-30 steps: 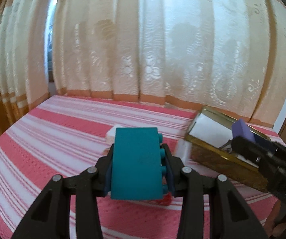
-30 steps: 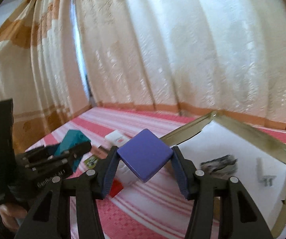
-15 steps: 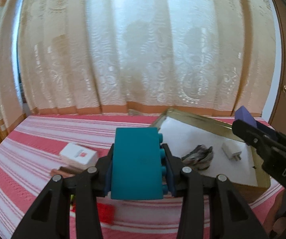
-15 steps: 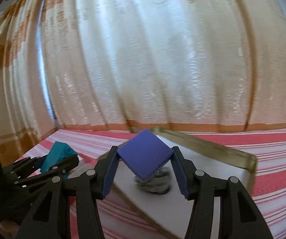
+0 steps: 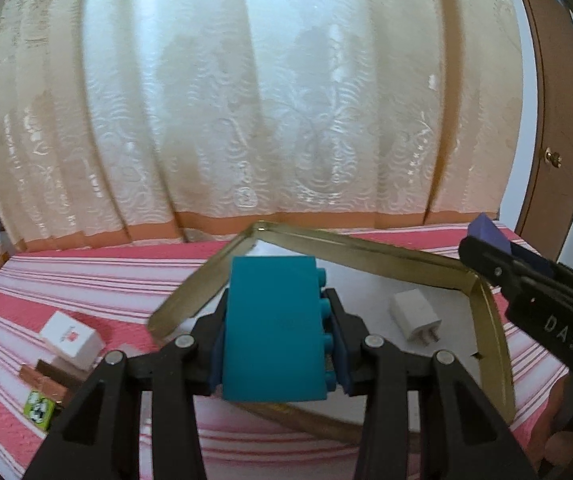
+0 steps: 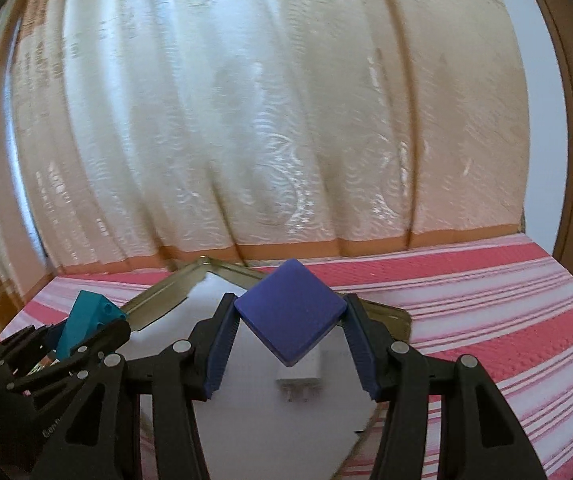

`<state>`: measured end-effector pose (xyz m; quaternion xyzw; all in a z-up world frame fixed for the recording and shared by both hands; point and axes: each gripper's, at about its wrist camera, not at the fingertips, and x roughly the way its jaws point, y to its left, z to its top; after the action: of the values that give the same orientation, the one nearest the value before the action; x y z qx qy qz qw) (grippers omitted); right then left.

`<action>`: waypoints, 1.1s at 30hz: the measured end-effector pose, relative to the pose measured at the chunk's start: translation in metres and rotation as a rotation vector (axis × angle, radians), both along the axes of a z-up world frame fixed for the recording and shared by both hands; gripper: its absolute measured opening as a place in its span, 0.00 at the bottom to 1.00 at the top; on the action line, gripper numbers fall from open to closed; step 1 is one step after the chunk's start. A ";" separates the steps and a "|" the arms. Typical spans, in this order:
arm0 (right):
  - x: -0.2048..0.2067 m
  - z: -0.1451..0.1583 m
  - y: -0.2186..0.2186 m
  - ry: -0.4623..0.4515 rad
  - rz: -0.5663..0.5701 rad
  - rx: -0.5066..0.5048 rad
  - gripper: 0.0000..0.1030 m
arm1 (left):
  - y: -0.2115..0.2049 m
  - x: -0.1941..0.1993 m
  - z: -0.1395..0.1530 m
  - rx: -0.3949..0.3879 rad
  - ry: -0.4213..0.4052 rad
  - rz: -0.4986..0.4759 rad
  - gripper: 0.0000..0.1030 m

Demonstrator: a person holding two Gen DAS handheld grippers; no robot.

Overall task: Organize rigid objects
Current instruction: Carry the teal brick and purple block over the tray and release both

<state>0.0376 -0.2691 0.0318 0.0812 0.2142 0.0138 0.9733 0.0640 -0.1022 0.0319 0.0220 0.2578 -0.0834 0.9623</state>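
While both point gently downward over the gold-rimmed tray (image 5: 370, 245), the left gripper (image 5: 277, 336) is clamped on a teal building brick (image 5: 272, 328) and the right gripper (image 6: 289, 334) on a purple square block (image 6: 289, 314), held corner-up like a diamond. The tray lies on a bed with a pink striped cover (image 6: 486, 292); a white charger plug (image 5: 416, 318) rests on its white floor. Left of the tray lie a white box (image 5: 71, 335) and a small green-labelled item (image 5: 38, 414), too blurred to name. In the right wrist view the block hides most of the plug.
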 end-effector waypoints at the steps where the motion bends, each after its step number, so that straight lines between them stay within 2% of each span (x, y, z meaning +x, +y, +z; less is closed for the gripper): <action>1: 0.001 -0.001 -0.002 0.006 -0.009 -0.004 0.54 | -0.004 0.002 -0.001 -0.001 0.004 -0.005 0.40; 9: 0.004 -0.003 -0.011 0.017 -0.038 -0.032 0.54 | -0.032 0.010 -0.006 0.005 0.019 -0.041 0.40; 20: 0.011 -0.008 -0.024 0.056 -0.055 -0.022 0.54 | -0.044 0.014 -0.015 0.031 0.034 -0.061 0.40; 27: 0.014 -0.015 -0.022 0.090 -0.055 0.009 0.54 | -0.048 0.007 -0.014 0.088 -0.021 -0.052 0.40; 33: 0.014 -0.022 -0.015 0.119 -0.051 0.010 0.54 | -0.048 0.010 -0.019 0.105 -0.010 -0.055 0.40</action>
<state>0.0511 -0.2842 0.0097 0.0922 0.2694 -0.0146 0.9585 0.0738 -0.1501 0.0128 0.0803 0.2561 -0.0962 0.9585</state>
